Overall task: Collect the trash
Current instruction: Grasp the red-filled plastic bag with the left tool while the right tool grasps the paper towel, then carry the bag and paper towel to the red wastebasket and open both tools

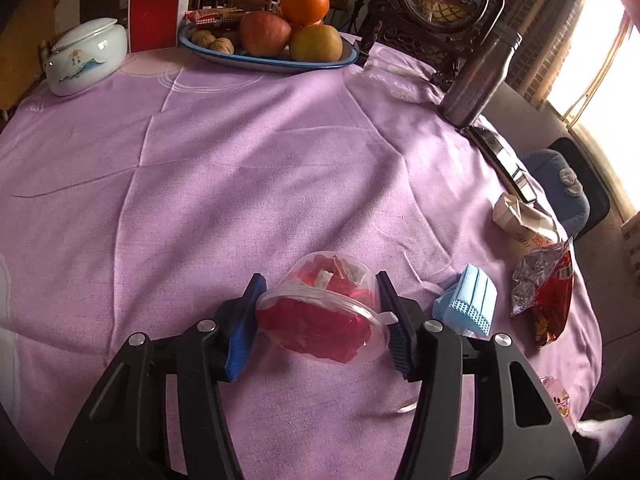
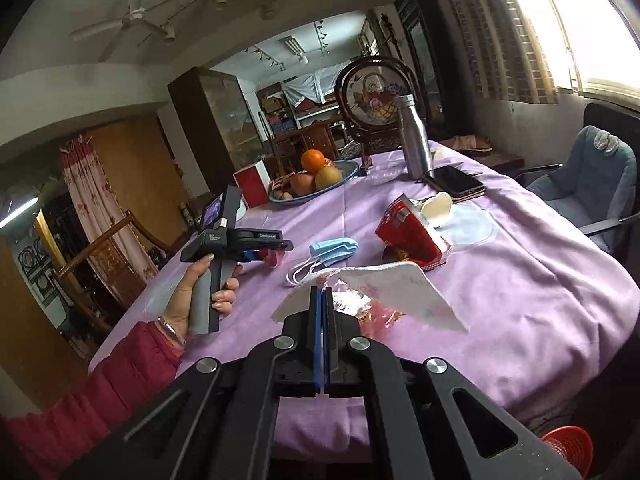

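Note:
My left gripper (image 1: 320, 280) is shut on a clear plastic cup (image 1: 320, 320) with red contents, its blue pads pressing both sides just above the purple tablecloth (image 1: 240, 168). The right wrist view shows that gripper (image 2: 272, 256) in a hand, with the cup between its fingers. My right gripper (image 2: 321, 292) is shut on a thin white and clear wrapper (image 2: 400, 284), which hangs from its tips over the table's near edge. A blue face mask (image 1: 466, 300) (image 2: 334, 250), a red foil snack bag (image 1: 544, 292) (image 2: 412, 236) and a crumpled paper cup (image 1: 520, 216) (image 2: 436, 208) lie on the cloth.
A fruit plate (image 1: 224, 58), a white lidded jar (image 1: 82, 56) and a red box (image 1: 156, 12) stand at the far side. A steel bottle (image 2: 416, 140) and a phone (image 2: 456, 182) sit at the right. A padded chair (image 2: 600, 176) and a red basket (image 2: 568, 448) are beside the table.

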Available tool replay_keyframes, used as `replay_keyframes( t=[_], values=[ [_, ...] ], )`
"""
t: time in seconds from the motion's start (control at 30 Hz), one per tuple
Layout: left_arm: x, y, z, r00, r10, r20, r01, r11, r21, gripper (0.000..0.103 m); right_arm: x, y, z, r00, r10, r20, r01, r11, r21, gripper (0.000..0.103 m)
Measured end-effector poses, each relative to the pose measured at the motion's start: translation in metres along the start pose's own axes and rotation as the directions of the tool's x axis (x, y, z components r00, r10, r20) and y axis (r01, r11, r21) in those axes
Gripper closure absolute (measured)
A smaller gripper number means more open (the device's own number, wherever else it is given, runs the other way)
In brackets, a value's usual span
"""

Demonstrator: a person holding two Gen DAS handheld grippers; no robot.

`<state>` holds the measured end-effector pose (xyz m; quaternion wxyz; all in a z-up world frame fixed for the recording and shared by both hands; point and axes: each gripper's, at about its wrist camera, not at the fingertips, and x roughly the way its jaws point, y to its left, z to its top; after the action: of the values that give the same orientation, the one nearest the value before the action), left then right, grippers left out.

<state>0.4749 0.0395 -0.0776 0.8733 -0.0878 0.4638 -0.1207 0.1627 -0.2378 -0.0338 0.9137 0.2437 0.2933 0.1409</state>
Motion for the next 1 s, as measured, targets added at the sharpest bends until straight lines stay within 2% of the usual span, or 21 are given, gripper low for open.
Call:
replay_keyframes(
  t=[0.2, 0.33, 0.47, 0.6, 0.7, 0.8, 0.9, 1.0],
  values=[
    [-0.025, 0.01, 0.001, 0.996, -0.06, 0.059, 0.063, 0.997, -0.048, 0.048, -0.035, -0.021, 0.003, 0.997, -0.044, 0.066, 0.04, 0.998, 0.048, 0.102],
    [-0.045, -0.004, -0.014, 0.991, -0.097, 0.093, 0.096, 0.995, 0.007, 0.048, -0.058, -0.039, 0.001, 0.991, -0.092, 0.096, 0.085, 0.994, 0.076, 0.102],
    [-0.055, -0.024, -0.033, 0.99, -0.073, 0.12, 0.063, 0.994, 0.091, 0.048, -0.082, -0.062, -0.013, 0.984, -0.145, 0.099, 0.133, 0.984, 0.119, 0.102],
    [-0.065, -0.033, -0.05, 0.987, -0.102, 0.127, 0.086, 0.989, 0.12, 0.048, -0.111, -0.093, -0.029, 0.971, -0.222, 0.092, 0.204, 0.964, 0.17, 0.102],
    [-0.079, -0.041, -0.062, 0.982, -0.132, 0.132, 0.114, 0.985, 0.133, 0.048, -0.129, -0.118, -0.045, 0.955, -0.29, 0.066, 0.272, 0.941, 0.201, 0.102],
    [-0.093, -0.064, -0.074, 0.98, -0.148, 0.13, 0.122, 0.974, 0.191, 0.048, -0.134, -0.146, -0.067, 0.939, -0.344, 0.017, 0.331, 0.913, 0.238, 0.102],
    [-0.107, -0.099, -0.088, 0.979, -0.153, 0.132, 0.111, 0.954, 0.279, 0.048, -0.132, -0.18, -0.097, 0.922, -0.384, -0.042, 0.378, 0.875, 0.302, 0.102],
    [-0.119, -0.132, -0.104, 0.973, -0.194, 0.126, 0.14, 0.928, 0.346, 0.048, -0.124, -0.215, -0.13, 0.914, -0.392, -0.106, 0.402, 0.835, 0.375, 0.102]
  ],
)
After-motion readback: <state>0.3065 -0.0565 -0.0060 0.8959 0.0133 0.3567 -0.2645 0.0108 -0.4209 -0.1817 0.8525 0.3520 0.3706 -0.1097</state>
